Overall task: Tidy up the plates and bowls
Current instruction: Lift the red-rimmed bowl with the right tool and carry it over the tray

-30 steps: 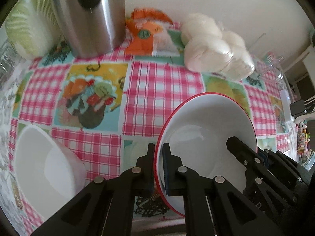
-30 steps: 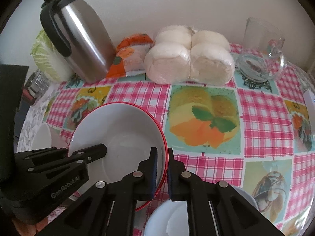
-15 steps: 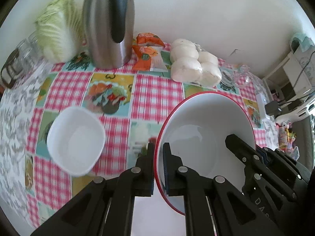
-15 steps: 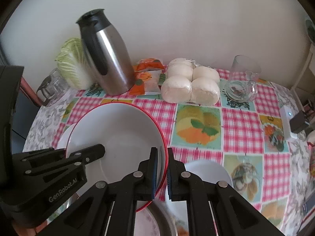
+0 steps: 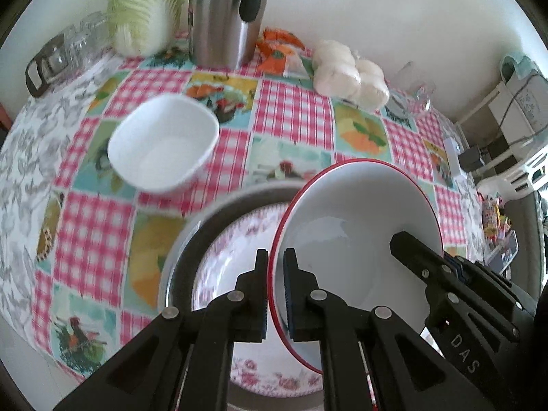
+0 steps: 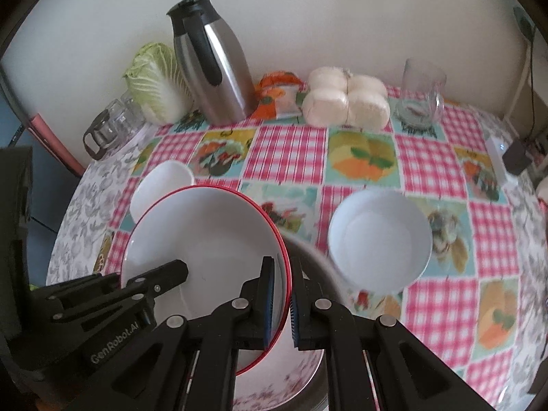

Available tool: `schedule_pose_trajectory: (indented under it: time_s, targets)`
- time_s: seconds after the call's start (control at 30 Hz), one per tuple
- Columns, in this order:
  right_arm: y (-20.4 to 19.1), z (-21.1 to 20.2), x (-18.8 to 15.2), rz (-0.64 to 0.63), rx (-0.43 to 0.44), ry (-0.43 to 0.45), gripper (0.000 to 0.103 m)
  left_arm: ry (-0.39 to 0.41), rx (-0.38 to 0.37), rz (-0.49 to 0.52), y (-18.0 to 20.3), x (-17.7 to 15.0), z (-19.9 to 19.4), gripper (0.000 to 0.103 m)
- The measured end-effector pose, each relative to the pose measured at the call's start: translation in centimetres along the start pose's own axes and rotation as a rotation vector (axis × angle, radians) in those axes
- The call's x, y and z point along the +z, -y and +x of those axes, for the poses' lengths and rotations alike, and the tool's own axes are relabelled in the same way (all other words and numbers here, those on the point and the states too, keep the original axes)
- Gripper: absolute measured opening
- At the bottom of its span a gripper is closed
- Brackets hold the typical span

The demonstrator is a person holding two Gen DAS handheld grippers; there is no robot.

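Both grippers carry one white bowl with a red rim point(image 5: 356, 226) point(image 6: 205, 239) in the air above the table. My left gripper point(image 5: 275, 287) is shut on its left rim. At the opposite rim my right gripper point(image 6: 282, 294) is shut too. Under the bowl lies a floral plate point(image 5: 233, 267) point(image 6: 291, 376) inside a grey metal basin point(image 5: 185, 239). A white squarish bowl point(image 5: 164, 144) point(image 6: 161, 185) stands on the checked tablecloth to the left. A round white bowl point(image 6: 380, 239) stands to the right, seen only in the right wrist view.
Along the wall stand a steel thermos jug point(image 6: 212, 68), a cabbage point(image 6: 157, 82), a glass pot point(image 6: 109, 126), an orange packet point(image 6: 277, 92), wrapped white buns point(image 6: 346, 99) and a glass mug point(image 6: 423, 89). The table edge point(image 5: 34, 328) runs close at the lower left.
Both grippers have risen and pulled back with the red-rimmed bowl held between them. The floral plate in the basin and the round white bowl have come into view below.
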State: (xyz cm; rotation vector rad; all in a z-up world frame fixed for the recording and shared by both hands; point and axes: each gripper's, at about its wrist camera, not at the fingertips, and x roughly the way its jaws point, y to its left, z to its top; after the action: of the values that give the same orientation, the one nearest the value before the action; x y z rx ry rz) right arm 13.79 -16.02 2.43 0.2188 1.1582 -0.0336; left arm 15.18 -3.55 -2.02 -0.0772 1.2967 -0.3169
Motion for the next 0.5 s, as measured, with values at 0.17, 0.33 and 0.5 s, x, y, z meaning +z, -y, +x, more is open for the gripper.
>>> schedule_pose_trajectory:
  time_s: [0.17, 0.33, 0.5]
  targets:
    - [0.0, 0.7, -2.0, 0.017, -0.009, -0.034, 0.009, -0.019, 0.000, -0.004, -0.4, -2.0, 0.9, 0.009]
    - [0.5, 1.1, -3.4, 0.047, -0.012, -0.045, 0.009, -0.025, -0.008, 0.001, -0.3, -3.0, 1.4, 0.009]
    - [0.6, 1.3, -4.1, 0.061, -0.020, -0.037, 0.009, -0.027, -0.016, 0.008, -0.3, -3.1, 1.9, 0.009]
